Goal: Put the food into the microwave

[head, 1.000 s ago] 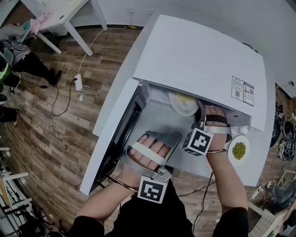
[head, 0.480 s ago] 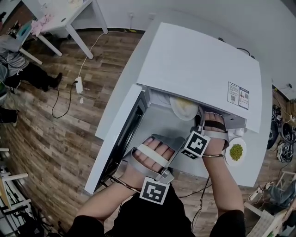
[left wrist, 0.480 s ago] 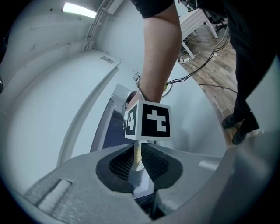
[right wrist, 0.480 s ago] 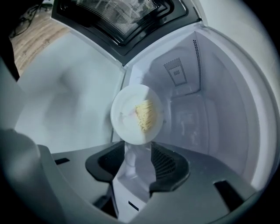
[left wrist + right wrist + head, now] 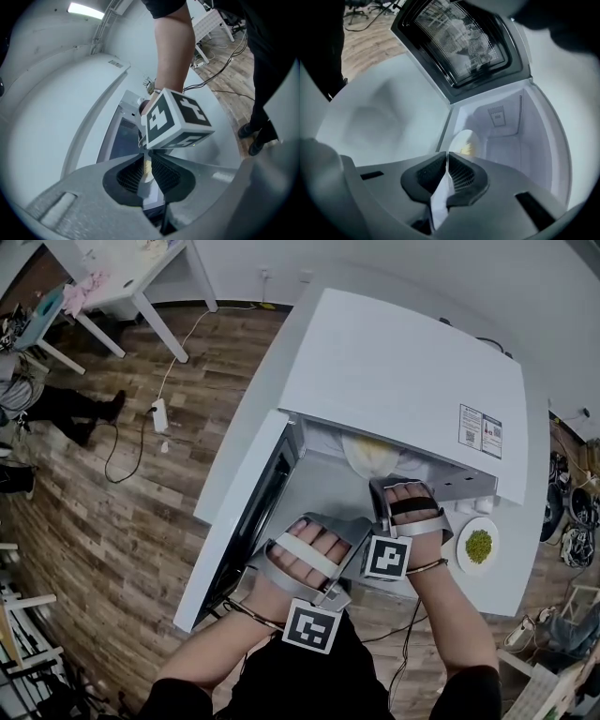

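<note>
The white microwave point(image 5: 403, 381) stands with its door point(image 5: 248, 512) swung open to the left. Inside the cavity lies a white plate of yellow food point(image 5: 372, 454), also seen in the right gripper view as the plate point(image 5: 465, 143) under the open door point(image 5: 459, 42). My right gripper point(image 5: 380, 493) is just outside the opening, a little short of the plate. Its jaws have just been closing and now meet with nothing between them point(image 5: 448, 161). My left gripper point(image 5: 352, 521) is beside it at the door, jaws close together and empty point(image 5: 146, 166). The right gripper's marker cube point(image 5: 176, 119) fills the left gripper view.
A second plate with green food point(image 5: 479, 546) sits on the white table right of the microwave. The open door juts out to the left over the wooden floor point(image 5: 112, 493), where cables and a power strip point(image 5: 159, 409) lie. A white desk point(image 5: 141, 268) stands far left.
My right gripper has drawn back from the plate, leftward and toward me, and its jaws have closed. The plate stays inside the microwave. The left gripper has kept still.
</note>
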Action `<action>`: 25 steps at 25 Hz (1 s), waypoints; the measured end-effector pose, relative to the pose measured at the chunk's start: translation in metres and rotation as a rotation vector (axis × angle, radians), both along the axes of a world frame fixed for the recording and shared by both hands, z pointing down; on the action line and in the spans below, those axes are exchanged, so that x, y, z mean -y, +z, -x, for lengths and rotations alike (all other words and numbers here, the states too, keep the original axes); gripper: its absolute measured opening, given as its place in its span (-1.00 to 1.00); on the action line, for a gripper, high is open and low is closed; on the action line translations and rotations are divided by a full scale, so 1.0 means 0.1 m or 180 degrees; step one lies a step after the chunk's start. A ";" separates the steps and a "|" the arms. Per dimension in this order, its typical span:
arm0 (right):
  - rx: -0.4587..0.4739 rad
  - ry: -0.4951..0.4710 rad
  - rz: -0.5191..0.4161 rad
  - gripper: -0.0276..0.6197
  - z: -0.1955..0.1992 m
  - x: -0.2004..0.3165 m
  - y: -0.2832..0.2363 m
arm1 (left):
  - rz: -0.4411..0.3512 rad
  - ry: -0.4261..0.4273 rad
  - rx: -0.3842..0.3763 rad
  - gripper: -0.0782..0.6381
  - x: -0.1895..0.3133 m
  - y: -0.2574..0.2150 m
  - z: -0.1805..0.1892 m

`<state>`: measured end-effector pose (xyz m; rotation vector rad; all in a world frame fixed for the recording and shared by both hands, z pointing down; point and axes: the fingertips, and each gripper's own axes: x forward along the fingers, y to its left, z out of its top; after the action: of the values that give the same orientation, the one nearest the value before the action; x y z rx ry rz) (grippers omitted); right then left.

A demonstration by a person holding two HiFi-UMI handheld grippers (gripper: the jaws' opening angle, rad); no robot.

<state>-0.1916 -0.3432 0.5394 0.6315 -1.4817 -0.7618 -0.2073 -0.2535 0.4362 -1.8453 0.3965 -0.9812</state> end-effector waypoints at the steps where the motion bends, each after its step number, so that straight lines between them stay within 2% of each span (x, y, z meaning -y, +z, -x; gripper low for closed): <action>1: 0.0006 0.0031 0.0007 -0.82 0.00 0.04 0.01 | 0.0000 -0.0007 -0.0002 -0.63 -0.01 0.00 0.01; 7: 0.0158 0.0252 -0.0041 -0.84 0.00 0.34 -0.01 | 0.0017 -0.0147 -0.0021 -0.63 0.01 0.01 0.12; 14: 0.0189 0.0454 0.0056 -0.84 -0.11 0.58 -0.02 | 0.0195 -0.0346 -0.0275 -0.63 -0.01 -0.14 0.24; 18: 0.0344 0.0248 0.0085 -0.83 0.05 0.42 -0.08 | 0.0230 -0.0376 -0.0247 -0.63 -0.04 -0.11 0.32; 20: 0.0316 0.0127 0.0104 -0.83 0.11 0.34 -0.04 | 0.0238 -0.0386 -0.0236 -0.63 -0.02 -0.10 0.36; 25: 0.0356 0.0172 0.0205 -0.83 0.15 0.38 0.06 | 0.0272 -0.0394 -0.0216 -0.63 -0.02 -0.07 0.39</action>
<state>-0.2066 -0.3813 0.5454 0.6714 -1.5787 -0.6431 -0.2458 -0.2517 0.4291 -1.9538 0.5223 -1.0350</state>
